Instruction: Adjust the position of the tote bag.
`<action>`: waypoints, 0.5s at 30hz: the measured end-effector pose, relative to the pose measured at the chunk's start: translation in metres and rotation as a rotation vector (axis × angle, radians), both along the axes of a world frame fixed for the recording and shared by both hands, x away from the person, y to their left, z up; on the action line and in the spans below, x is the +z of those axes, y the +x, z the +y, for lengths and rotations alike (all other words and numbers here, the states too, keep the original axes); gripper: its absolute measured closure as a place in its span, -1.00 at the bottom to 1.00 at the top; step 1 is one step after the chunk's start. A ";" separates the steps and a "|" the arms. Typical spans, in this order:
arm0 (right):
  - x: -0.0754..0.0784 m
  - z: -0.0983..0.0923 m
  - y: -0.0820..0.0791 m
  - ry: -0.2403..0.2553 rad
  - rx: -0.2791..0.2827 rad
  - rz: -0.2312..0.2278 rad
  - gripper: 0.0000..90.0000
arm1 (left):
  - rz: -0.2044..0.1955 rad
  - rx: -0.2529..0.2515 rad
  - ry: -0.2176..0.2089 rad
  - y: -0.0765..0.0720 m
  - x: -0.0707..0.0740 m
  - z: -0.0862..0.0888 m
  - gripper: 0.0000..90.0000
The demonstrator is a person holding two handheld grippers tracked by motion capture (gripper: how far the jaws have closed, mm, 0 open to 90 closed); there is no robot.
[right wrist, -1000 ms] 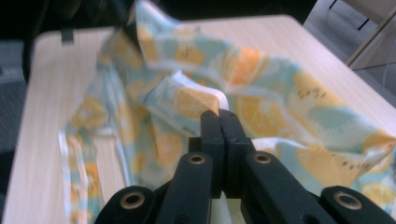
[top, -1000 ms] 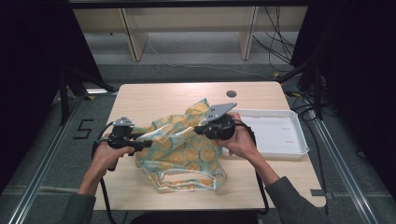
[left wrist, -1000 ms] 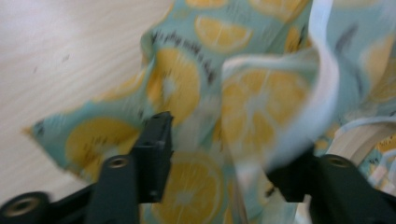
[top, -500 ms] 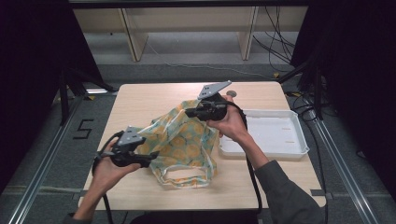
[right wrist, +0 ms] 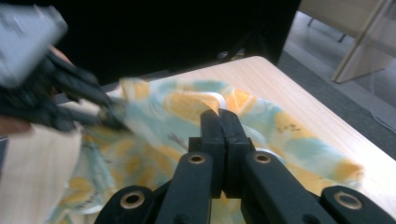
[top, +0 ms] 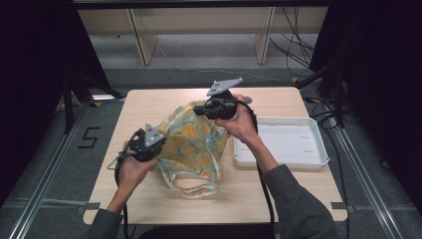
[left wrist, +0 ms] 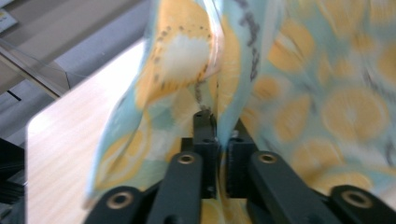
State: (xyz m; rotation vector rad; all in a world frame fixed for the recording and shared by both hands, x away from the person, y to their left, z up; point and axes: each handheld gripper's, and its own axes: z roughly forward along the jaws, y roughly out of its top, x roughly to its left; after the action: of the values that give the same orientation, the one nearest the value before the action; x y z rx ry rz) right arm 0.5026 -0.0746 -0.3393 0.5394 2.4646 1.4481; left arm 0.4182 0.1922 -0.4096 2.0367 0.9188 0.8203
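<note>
Two grippers now hold the cloth bag (top: 191, 142) much farther apart than a second ago: your right gripper (top: 201, 109) has gone toward the tabletop's far edge, your left gripper (top: 161, 149) back toward the near left. That stretches the bag open across the tabletop's middle, handles trailing near you, probably to spread it. Both sets of jaws are pinched tight on fabric. A white tray (top: 281, 142) sits at the right edge.

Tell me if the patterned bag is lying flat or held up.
Partly held up. The bag is lifted between the left tool and right tool, both shut on its fabric, while its handles trail on the table.
</note>
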 end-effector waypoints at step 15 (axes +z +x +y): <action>-0.045 0.018 0.048 -0.165 -0.227 -0.008 1.00 | 0.159 0.085 -0.039 0.070 -0.009 0.012 0.93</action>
State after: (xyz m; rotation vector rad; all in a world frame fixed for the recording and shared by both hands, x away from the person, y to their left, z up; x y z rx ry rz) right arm 0.5509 -0.0564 -0.3844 0.7485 2.3972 1.1467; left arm 0.4877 0.2044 -0.4189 2.0631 1.1076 0.6866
